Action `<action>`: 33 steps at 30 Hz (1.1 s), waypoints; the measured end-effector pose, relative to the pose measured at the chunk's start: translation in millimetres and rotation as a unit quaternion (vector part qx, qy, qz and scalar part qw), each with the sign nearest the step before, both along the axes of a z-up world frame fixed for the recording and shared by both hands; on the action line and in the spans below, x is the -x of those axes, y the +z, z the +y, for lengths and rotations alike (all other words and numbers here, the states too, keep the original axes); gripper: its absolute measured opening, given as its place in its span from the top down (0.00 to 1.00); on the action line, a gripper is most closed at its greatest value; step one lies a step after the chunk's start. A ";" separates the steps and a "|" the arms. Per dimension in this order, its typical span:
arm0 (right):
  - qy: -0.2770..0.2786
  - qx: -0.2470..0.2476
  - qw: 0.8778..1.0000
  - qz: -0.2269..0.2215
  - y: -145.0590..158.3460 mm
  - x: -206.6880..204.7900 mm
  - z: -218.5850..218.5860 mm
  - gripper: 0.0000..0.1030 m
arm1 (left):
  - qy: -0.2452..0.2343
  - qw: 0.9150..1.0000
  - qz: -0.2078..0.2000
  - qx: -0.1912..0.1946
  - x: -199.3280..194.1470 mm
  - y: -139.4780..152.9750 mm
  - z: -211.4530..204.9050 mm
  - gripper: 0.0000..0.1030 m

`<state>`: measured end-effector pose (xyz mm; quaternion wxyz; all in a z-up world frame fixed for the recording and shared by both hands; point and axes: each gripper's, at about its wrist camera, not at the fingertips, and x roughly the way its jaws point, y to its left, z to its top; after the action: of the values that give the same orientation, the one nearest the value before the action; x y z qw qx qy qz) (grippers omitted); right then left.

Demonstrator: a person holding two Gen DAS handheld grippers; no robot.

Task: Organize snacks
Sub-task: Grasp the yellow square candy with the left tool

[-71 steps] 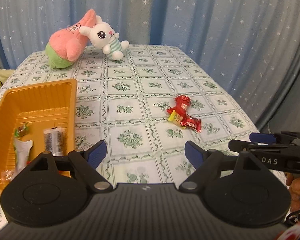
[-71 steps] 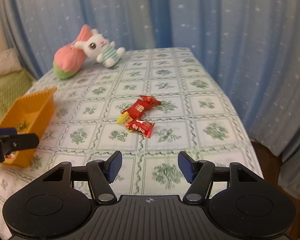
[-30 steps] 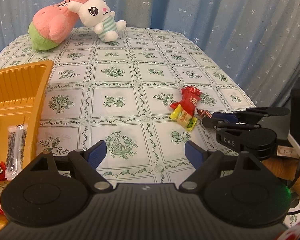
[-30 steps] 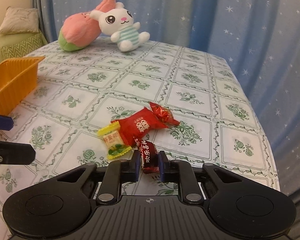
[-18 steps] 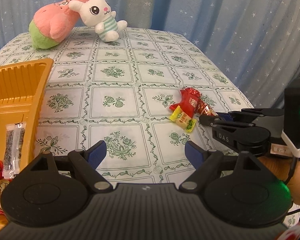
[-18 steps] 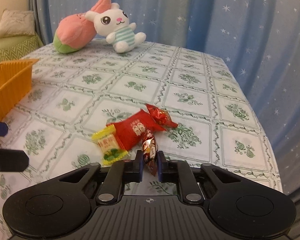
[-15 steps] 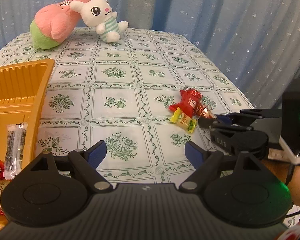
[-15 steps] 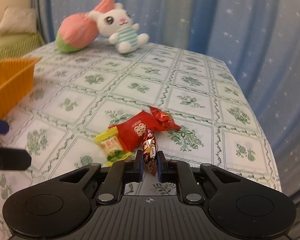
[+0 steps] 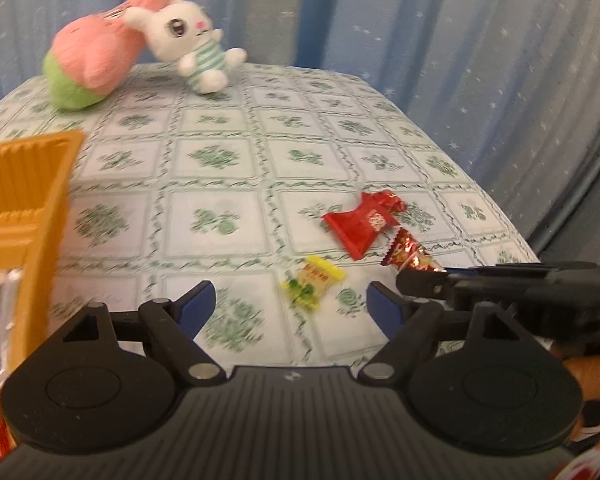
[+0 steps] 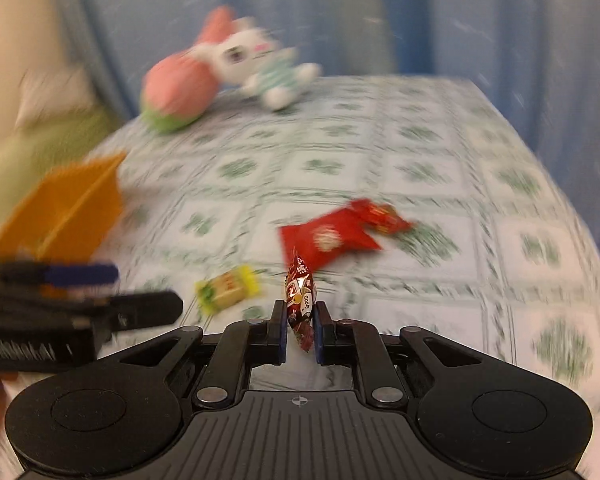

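My right gripper is shut on a small dark red snack packet and holds it above the tablecloth; the packet also shows in the left wrist view. A larger red snack pack and a yellow candy lie on the table ahead of it; both show in the left wrist view, the red pack and the yellow candy. My left gripper is open and empty, near the yellow candy. The orange tray with several snacks sits at the left.
A pink and green plush and a white rabbit plush lie at the table's far side. A blue starry curtain hangs behind and to the right. The table edge drops off at the right.
My right gripper closed on the dark red packet, lifted it off the table and is swinging left. The left gripper has shifted right toward the snacks and stays open.
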<state>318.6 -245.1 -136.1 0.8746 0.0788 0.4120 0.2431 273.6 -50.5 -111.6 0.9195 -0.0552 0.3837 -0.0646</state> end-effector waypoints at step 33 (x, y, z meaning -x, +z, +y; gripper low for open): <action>-0.062 0.043 0.996 -0.042 30.9 43.0 -0.5 0.87 | -0.035 0.999 0.001 -0.033 27.0 8.6 -18.8 0.82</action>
<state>275.6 -245.6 -105.2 0.9071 0.0558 0.3793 0.1735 246.6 -69.2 -103.0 0.9178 -0.0113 0.3879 -0.0840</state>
